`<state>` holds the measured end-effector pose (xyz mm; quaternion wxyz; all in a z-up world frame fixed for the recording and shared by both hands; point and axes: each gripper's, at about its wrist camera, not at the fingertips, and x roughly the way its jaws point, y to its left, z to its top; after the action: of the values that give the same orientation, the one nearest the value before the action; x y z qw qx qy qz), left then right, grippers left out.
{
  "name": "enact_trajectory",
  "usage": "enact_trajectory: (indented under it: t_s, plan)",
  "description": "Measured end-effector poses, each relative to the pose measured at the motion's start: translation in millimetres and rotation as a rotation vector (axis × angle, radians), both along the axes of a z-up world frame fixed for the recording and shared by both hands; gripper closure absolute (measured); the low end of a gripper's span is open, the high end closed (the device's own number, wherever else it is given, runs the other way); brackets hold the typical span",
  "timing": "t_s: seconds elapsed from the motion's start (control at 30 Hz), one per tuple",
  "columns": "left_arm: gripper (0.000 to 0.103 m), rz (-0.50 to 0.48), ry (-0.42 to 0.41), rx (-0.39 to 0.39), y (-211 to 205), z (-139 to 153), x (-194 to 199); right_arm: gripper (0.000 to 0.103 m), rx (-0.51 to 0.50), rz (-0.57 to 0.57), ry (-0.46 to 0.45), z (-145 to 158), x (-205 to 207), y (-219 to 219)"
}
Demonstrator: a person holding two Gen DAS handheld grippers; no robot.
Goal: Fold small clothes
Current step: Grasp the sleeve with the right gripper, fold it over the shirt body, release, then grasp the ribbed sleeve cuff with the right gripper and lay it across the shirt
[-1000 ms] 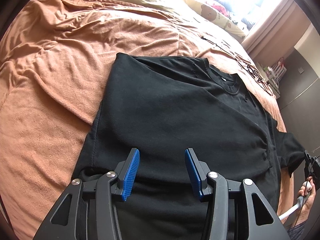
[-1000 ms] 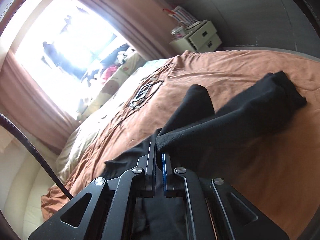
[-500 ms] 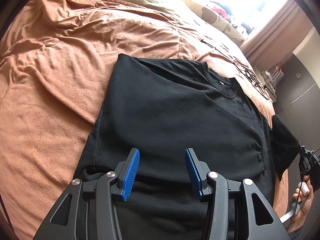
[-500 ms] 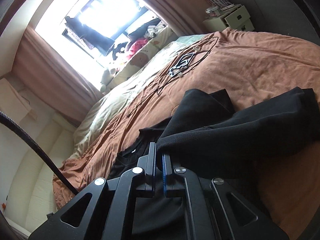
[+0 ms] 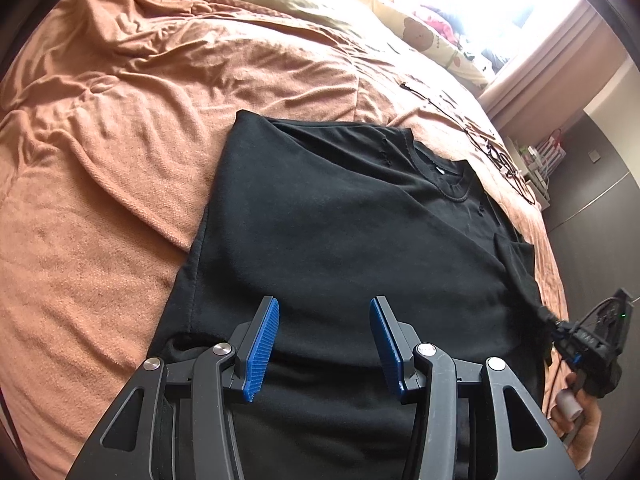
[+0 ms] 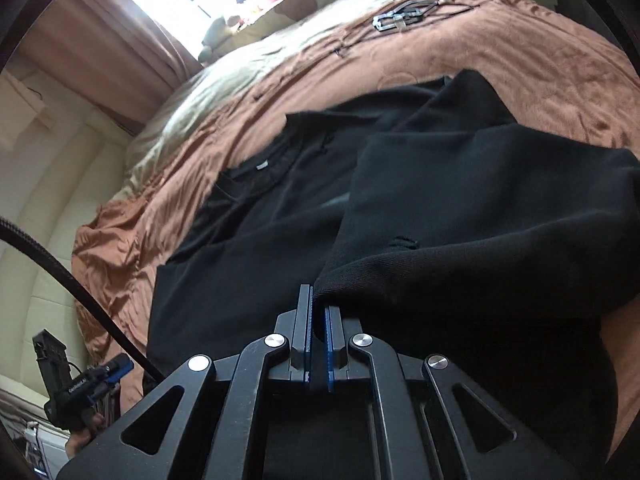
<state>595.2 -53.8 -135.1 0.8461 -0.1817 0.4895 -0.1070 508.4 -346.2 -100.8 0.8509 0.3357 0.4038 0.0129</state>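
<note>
the black t-shirt [image 5: 340, 240] lies spread on the bed's orange-brown blanket [image 5: 100, 160], collar [image 5: 440, 176] toward the window end, its left side already folded in with a straight edge. the left hand-held gripper [image 5: 324, 340] hovers over the shirt's hem area, its blue pads [image 5: 262, 344] wide apart with nothing between them. the right hand-held gripper [image 6: 318, 320] is closed tight on the shirt's right edge, a lifted flap of black fabric [image 6: 480, 220] draping over the shirt's body from the pinch. beyond the collar, a tangle of black cables [image 5: 500, 156] rests on the blanket. past the blanket, a pale green cover [image 6: 224, 92] runs toward the curtain [image 6: 120, 40].
</note>
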Motion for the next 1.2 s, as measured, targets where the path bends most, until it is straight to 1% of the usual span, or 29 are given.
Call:
enact_trajectory:
  t_s: [0.03,0.07,0.1,0.13,0.17,0.3,0.37,0.43,0.53,0.7,0.83,0.87,0.9,0.93,1.0,1.03,1.1,1.2]
  plan:
    - [0.053,-0.002,-0.001,-0.003,0,1,-1,0.097,0.014,0.007,0.013,-1,1,-3]
    - [0.053,-0.005,-0.002,-0.005,-1,1,-1,0.087,0.023,0.01,0.02,-1,0,-7]
    - [0.053,-0.006,-0.003,-0.006,-2,2,-1,0.065,0.028,0.007,0.018,1,-2,-11]
    - [0.053,-0.009,-0.004,-0.007,-3,2,-2,0.05,0.029,-0.004,0.015,6,-6,-14]
    - [0.053,-0.011,-0.004,-0.008,-3,2,-2,0.03,0.026,-0.025,0.004,11,-11,-23]
    - [0.053,-0.022,-0.007,-0.012,-9,5,-5,0.029,0.05,-0.077,-0.011,23,-34,-53]
    - [0.053,-0.03,-0.009,-0.009,-13,5,-7,0.029,0.042,-0.139,-0.017,24,-49,-74]
    - [0.053,-0.036,-0.01,-0.004,-17,5,-9,0.029,0.051,-0.217,-0.007,20,-63,-99]
    - [0.053,-0.049,-0.009,0.01,-25,3,-11,0.029,0.106,-0.328,0.009,8,-80,-138]
    - [0.053,-0.092,-0.004,0.048,-45,-3,-12,0.029,0.147,-0.456,0.027,-8,-111,-175]
    - [0.053,-0.115,0.001,0.063,-58,-8,-10,0.029,0.151,-0.517,0.061,-16,-119,-184]
    - [0.053,-0.116,0.001,0.065,-60,-9,-10,0.03,0.155,-0.531,0.072,-18,-121,-191]
    - [0.053,-0.12,0.002,0.07,-63,-10,-10,0.035,0.156,-0.54,0.083,-22,-121,-182]
    - [0.053,-0.123,0.004,0.075,-65,-11,-10,0.038,0.163,-0.546,0.09,-29,-127,-180]
    - [0.053,-0.129,0.008,0.089,-69,-14,-10,0.047,0.193,-0.553,0.106,-38,-129,-185]
    - [0.053,-0.13,0.01,0.094,-70,-16,-10,0.049,0.202,-0.555,0.107,-39,-131,-182]
    - [0.053,-0.129,0.015,0.101,-72,-18,-10,0.049,0.201,-0.554,0.092,-40,-129,-184]
    - [0.053,-0.122,0.023,0.103,-72,-21,-8,0.049,0.16,-0.542,0.086,-41,-128,-183]
